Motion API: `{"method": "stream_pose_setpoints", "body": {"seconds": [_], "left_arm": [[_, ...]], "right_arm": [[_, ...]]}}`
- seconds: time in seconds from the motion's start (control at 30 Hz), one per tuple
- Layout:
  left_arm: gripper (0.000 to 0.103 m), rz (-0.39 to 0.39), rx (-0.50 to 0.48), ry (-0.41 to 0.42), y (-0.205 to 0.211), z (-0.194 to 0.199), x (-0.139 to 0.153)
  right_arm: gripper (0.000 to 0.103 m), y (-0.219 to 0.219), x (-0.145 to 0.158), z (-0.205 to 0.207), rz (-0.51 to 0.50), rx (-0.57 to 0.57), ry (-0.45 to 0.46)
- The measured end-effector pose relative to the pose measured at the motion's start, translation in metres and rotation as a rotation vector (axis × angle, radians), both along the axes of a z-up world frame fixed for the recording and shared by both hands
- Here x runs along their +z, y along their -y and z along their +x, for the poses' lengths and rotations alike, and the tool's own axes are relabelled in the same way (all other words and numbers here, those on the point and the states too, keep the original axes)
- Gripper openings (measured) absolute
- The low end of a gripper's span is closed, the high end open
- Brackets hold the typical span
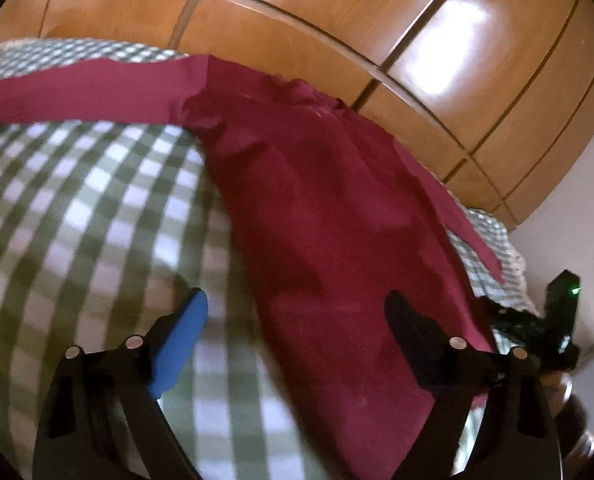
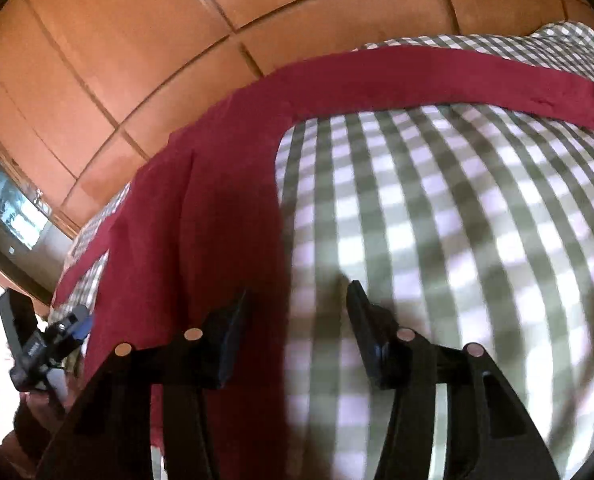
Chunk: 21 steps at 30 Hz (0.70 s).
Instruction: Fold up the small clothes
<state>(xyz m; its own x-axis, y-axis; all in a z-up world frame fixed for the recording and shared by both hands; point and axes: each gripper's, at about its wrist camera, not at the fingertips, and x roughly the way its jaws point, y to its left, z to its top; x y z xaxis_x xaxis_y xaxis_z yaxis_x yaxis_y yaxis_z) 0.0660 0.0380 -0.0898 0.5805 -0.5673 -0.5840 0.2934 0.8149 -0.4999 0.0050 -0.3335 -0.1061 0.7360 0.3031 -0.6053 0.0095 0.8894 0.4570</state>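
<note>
I see a dark red long-sleeved top [image 1: 329,216] lying flat on the green and white checked bedsheet [image 1: 77,208]. Its body runs straight away from me, and one long sleeve [image 2: 437,76] sticks out sideways at the far end.

My left gripper [image 1: 297,332] is wide open and holds nothing. The near end of the top lies right under it, mostly by its right finger. My right gripper [image 2: 297,320] is open too, and empty. The red edge runs between its fingers, so its left finger sits over cloth and its right finger over bare sheet.

Both grippers are close to the near hem, one at each side. I think the hem is the thing to pinch next. The sleeve is far from both.
</note>
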Motion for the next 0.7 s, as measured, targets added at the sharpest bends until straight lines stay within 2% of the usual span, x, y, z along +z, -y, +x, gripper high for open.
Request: {"method": "stream_pose_setpoints", "body": {"seconds": [0.1,0.13,0.23,0.3,0.33,0.37,0.4,0.43,0.47,0.57,0.7], "left_arm": [[0.088,-0.032,-0.067,-0.021,0.007,-0.021,0.0],[0.084,-0.04,-0.087,-0.026,0.01,-0.026,0.001],[0.077,-0.063,-0.143,-0.046,0.019,-0.039,0.0],[0.068,-0.065,-0.171,-0.064,0.025,-0.043,0.0],[0.062,-0.072,-0.186,-0.078,0.027,-0.043,-0.001],[0.046,-0.077,-0.201,-0.091,0.03,-0.043,-0.002],[0.034,-0.068,-0.216,-0.117,0.033,-0.042,-0.003],[0.014,-0.055,-0.217,-0.135,0.034,-0.04,-0.004],[0.009,-0.052,-0.212,-0.146,0.032,-0.039,-0.003],[0.007,-0.081,-0.176,-0.14,0.011,-0.039,0.007],[0.006,-0.022,-0.101,-0.081,-0.032,-0.046,0.027]], "right_arm": [[0.049,-0.001,-0.003,-0.011,0.072,0.024,-0.001],[0.048,-0.001,-0.004,-0.016,0.096,0.038,-0.003],[0.035,-0.009,-0.006,-0.028,0.093,0.085,-0.007],[0.027,-0.019,-0.012,-0.036,0.132,0.118,-0.024],[0.024,-0.019,-0.015,-0.034,0.138,0.121,-0.03],[0.02,-0.022,-0.016,-0.033,0.133,0.122,-0.031],[0.013,-0.024,-0.016,-0.032,0.127,0.126,-0.032],[0.012,-0.026,-0.015,-0.03,0.133,0.132,-0.04],[0.012,-0.024,-0.014,-0.026,0.142,0.13,-0.044],[0.011,-0.01,-0.003,-0.024,0.148,0.116,-0.024],[0.01,0.016,0.013,-0.041,0.129,0.081,0.003]]}}
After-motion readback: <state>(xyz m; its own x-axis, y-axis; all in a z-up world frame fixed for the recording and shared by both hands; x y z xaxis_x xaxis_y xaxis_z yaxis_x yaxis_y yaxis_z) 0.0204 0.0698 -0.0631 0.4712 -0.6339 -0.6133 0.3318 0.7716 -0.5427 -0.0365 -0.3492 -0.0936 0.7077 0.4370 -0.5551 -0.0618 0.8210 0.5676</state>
